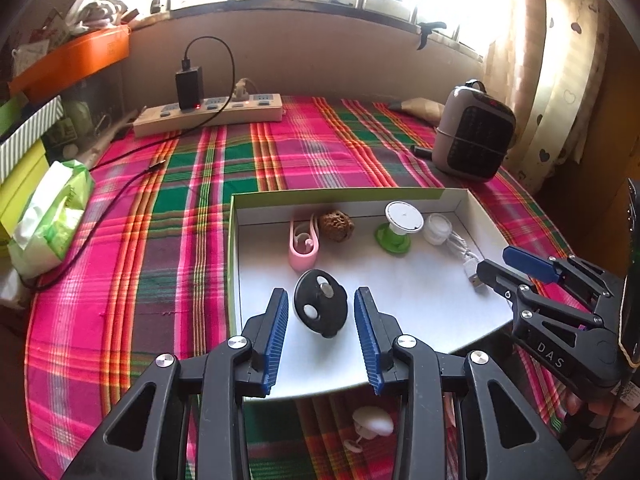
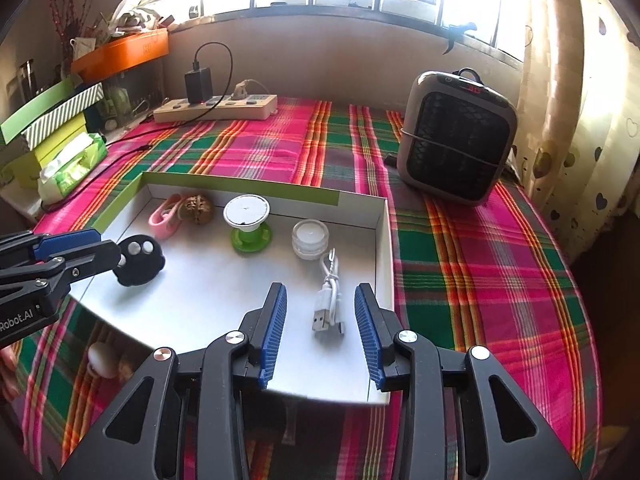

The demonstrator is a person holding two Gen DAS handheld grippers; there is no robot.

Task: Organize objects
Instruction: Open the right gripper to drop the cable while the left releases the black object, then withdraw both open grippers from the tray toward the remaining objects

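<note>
Looks like a drop-off step: the left gripper (image 1: 321,330) has its jaws apart around the black round gadget (image 1: 320,303), and the right gripper (image 2: 320,330) is spread around the white USB cable (image 2: 329,300), both lying loose in the shallow white box (image 2: 382,240) at frame centre. Next up is probably the white clip (image 1: 370,424) at the bottom of the left view, outside the box's near edge. Plenty of bare plaid cloth (image 2: 480,280) to the right, with the heater (image 2: 456,136) well back at upper right.

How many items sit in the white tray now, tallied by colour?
Pink: 1, pink plastic clip
Brown: 1, brown wrinkled walnut
Green and white: 1, green-based spool
Clear and white: 1, small clear jar
White: 1, white USB cable
Black: 1, black round fob
Total: 6
</note>
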